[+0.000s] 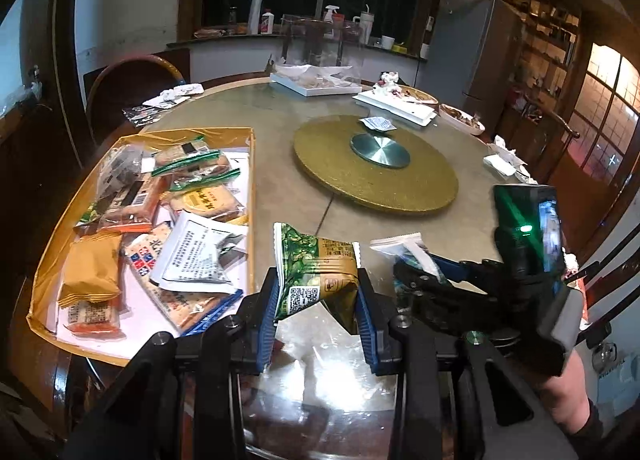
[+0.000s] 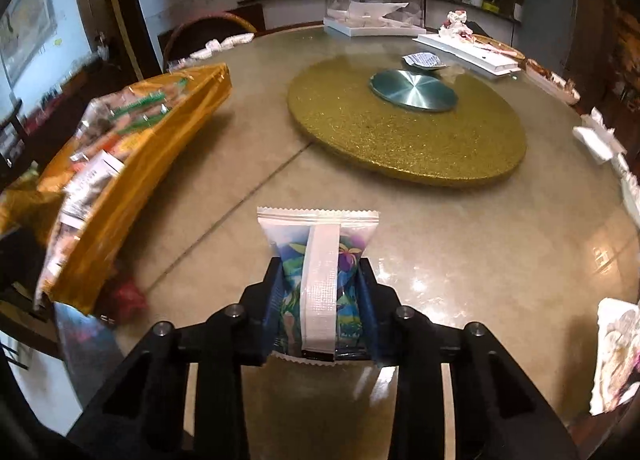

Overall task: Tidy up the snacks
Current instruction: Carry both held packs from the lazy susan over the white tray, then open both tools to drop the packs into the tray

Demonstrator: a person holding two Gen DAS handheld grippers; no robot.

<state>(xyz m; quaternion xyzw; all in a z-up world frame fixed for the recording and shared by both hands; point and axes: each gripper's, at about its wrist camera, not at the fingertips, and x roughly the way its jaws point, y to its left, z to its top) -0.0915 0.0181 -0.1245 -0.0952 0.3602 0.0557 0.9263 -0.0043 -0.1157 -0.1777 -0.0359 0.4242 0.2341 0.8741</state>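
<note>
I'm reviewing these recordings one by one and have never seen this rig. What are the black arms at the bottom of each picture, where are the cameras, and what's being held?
No robot here: a person carries a hand-held gripper in each hand, each with a fisheye camera looking along its two fingers.

In the left view, the left hand-held gripper pinches a green and gold snack packet. The right hand-held gripper, seen in its own view, pinches a colourful floral snack packet with a white seam strip.

Both are above a round beige table with a gold glittery turntable. A gold-rimmed tray of wrapped snacks sits at the left.
</note>
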